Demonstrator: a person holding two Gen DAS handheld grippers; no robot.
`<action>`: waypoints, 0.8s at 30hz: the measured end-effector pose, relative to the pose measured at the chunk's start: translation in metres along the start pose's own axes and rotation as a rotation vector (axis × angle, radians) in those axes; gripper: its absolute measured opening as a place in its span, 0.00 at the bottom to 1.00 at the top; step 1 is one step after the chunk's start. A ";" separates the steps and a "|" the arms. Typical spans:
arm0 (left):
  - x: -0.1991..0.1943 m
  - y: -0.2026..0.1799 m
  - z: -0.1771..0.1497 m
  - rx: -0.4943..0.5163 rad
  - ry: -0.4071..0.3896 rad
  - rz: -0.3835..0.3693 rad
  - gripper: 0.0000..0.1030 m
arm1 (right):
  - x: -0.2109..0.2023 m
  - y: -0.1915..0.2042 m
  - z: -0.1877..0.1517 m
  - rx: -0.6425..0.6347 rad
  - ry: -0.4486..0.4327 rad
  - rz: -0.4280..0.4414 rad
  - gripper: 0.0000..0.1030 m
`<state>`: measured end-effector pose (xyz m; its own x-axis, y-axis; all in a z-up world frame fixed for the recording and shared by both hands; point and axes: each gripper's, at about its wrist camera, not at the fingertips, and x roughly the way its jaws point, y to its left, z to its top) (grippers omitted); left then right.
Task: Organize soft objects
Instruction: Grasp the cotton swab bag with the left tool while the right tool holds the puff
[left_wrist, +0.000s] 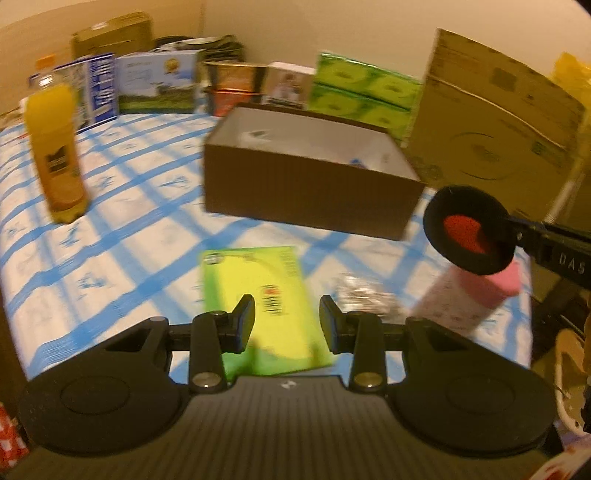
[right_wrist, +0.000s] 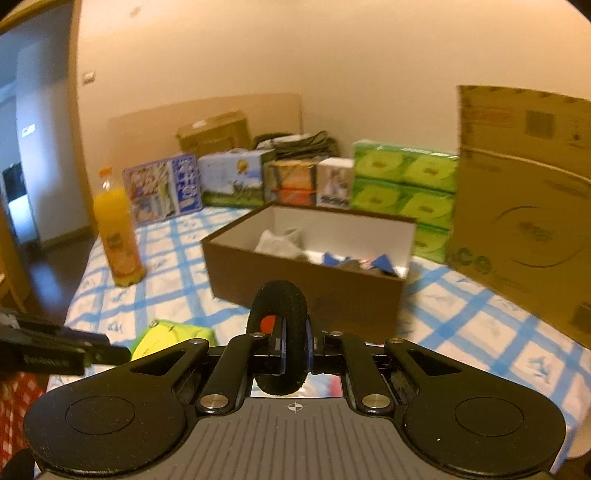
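Jaws of the right gripper (right_wrist: 294, 349) pinch a black pad (right_wrist: 279, 332); its red centre (left_wrist: 466, 232) faces the left camera.

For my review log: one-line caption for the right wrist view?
Right gripper clamps a black foam pad before the open brown box.

Black foam pad (right_wrist: 277, 332) pinched in right hand-held gripper (right_wrist: 294, 350), before brown box (right_wrist: 306, 280).

"das" in white — on the right tongs' (left_wrist: 561, 254) arm.
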<state>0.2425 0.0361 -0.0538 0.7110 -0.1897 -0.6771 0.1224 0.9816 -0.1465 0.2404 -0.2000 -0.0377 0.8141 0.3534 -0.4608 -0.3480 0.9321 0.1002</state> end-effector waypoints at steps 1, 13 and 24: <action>0.002 -0.008 0.001 0.011 0.004 -0.012 0.34 | -0.007 -0.006 0.001 0.013 -0.009 -0.010 0.10; 0.046 -0.077 0.011 0.089 0.043 -0.067 0.34 | -0.047 -0.088 0.005 0.142 -0.087 -0.146 0.10; 0.100 -0.093 0.010 0.061 0.111 -0.051 0.42 | -0.041 -0.154 -0.008 0.239 -0.081 -0.235 0.10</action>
<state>0.3090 -0.0738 -0.1010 0.6223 -0.2375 -0.7459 0.2010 0.9694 -0.1409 0.2567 -0.3590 -0.0415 0.8966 0.1229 -0.4254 -0.0353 0.9775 0.2079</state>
